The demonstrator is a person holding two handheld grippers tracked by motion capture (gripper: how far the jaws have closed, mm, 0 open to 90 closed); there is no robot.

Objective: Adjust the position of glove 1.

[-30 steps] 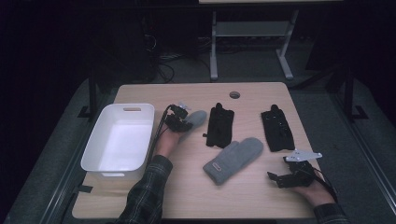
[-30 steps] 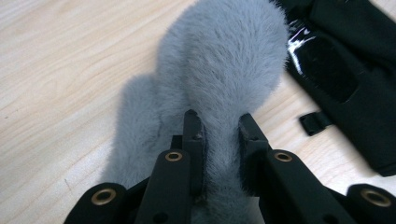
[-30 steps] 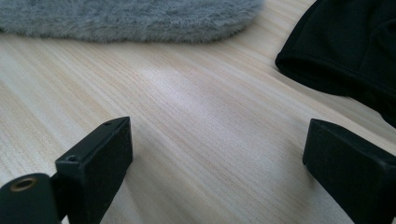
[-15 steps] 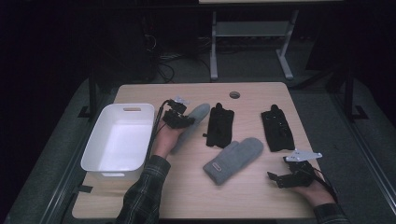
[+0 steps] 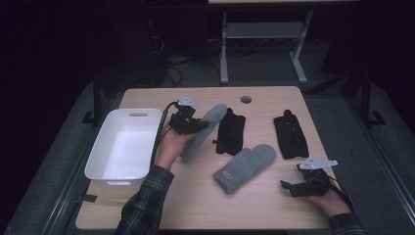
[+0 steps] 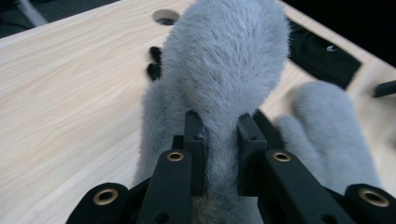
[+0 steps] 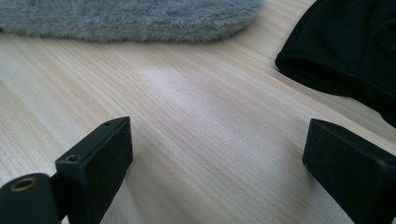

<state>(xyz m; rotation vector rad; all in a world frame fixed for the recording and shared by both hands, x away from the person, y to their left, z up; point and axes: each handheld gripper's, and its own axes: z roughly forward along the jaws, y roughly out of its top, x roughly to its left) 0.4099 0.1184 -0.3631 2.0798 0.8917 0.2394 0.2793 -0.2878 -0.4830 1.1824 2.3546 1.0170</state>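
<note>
The left gripper (image 5: 195, 123) has its jaws clamped on a grey fleece mitten (image 5: 203, 131), pinching a fold of the pile close to one end; in the left gripper view the fur (image 6: 224, 70) bulges up past the pads and squeezes in between them, which suggests a soft, thick, easily compressed thing; the mitten hangs slanted over the table (image 5: 147, 98), between the white tub (image 5: 103, 166) and a black glove (image 5: 230, 131), its lower end near the tabletop, though I cannot tell whether it touches; it looks light and floppy, so I judge it will droop and swing from whatever point holds it, and a bite on loose nap alone could slip, whereas a pinch through both layers, as here, should carry it; nothing about it seems fragile; a second grey mitten (image 5: 244, 168) lies flat near the middle of the table, with another black glove (image 5: 290, 134) farther right, and the cuff edge or the thumb side would be the easiest place to grab that one; the right gripper (image 5: 293, 188) rests low by the near right edge, its jaws wide apart over bare wood with nothing between them.
</note>
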